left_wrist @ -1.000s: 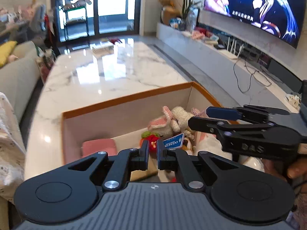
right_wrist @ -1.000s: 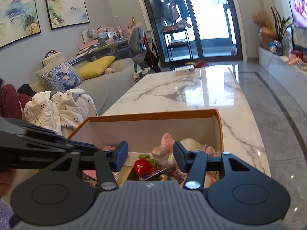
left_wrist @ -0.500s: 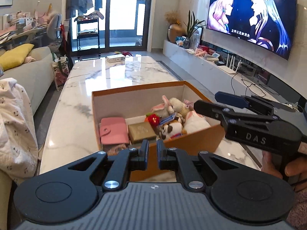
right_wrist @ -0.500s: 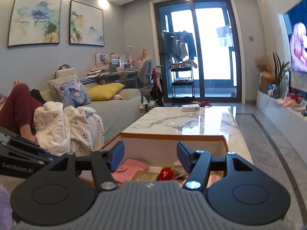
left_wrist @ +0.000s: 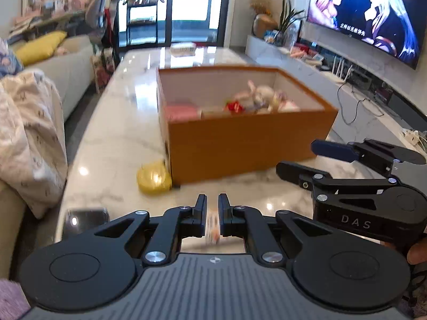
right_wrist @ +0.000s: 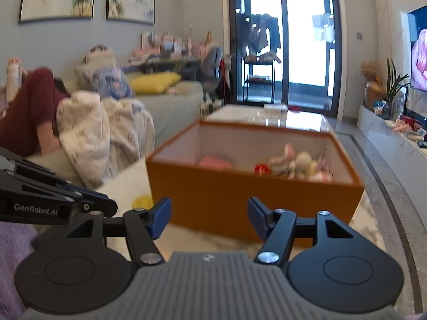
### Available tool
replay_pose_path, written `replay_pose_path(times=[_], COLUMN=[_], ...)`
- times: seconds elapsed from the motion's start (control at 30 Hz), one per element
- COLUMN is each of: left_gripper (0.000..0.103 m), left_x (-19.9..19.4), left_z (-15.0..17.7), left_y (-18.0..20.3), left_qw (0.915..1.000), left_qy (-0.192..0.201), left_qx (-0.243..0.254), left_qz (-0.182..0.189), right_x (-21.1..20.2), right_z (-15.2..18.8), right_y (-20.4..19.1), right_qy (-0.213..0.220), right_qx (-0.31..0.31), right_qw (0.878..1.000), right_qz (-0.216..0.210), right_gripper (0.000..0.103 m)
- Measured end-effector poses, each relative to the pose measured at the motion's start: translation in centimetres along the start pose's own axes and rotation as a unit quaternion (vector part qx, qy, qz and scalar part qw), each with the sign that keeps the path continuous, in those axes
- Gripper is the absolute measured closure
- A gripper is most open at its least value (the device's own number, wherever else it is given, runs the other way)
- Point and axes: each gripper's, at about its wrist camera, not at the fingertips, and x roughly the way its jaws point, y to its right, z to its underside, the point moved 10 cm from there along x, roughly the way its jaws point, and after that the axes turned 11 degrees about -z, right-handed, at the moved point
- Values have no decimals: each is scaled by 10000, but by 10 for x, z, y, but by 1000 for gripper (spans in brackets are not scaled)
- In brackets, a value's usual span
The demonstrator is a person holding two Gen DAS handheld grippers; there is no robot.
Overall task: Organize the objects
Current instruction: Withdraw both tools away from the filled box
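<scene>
An open orange box (left_wrist: 240, 138) stands on the marble table (left_wrist: 114, 138) and holds a pink wallet (left_wrist: 181, 112), a red toy (left_wrist: 234, 106) and plush toys (left_wrist: 261, 97). It also shows in the right wrist view (right_wrist: 240, 186). A yellow object (left_wrist: 153, 177) lies at the box's near left corner. My left gripper (left_wrist: 212, 205) is shut and empty, pulled back from the box. My right gripper (right_wrist: 208, 213) is open and empty; it also shows in the left wrist view (left_wrist: 299, 157). A small blurred item (left_wrist: 213, 226) lies on the table under the left fingers.
A dark flat object (left_wrist: 85, 216) lies at the table's near left edge. A sofa with a white blanket (left_wrist: 26, 133) runs along the left, with a person (right_wrist: 34, 106) on it. A TV (left_wrist: 368, 13) and low cabinet (left_wrist: 373, 98) line the right wall.
Both grippers have pulled back and away from the box, which now looks farther off. The left stays shut and the right stays open.
</scene>
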Motion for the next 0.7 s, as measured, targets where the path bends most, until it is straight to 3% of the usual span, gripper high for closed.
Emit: replay_pose_path(times=[0.2, 0.27, 0.37, 0.43, 0.7], left_gripper=[95, 93, 74, 73, 73], left_x=[13, 16, 23, 26, 35], left_z=[31, 36, 41, 45, 54], left_y=[-18, -22, -27, -25, -16], left_qw=[9992, 9985, 9977, 9978, 9971], left_qy=[-267, -292, -312, -343, -479], left_qx=[-307, -462, -591, -567, -582], left_qz=[-22, 63, 130, 103, 134], right_x=[13, 15, 21, 23, 33], right_z=[34, 42, 51, 57, 59], right_y=[-10, -11, -9, -11, -37], right_qy=[-437, -515, -654, -757, -905], right_qx=[-306, -330, -348, -396, -881], right_qw=[9984, 9979, 9969, 9959, 9919], right_qz=[200, 208, 269, 304, -162], right_gripper=[39, 44, 48, 48, 48])
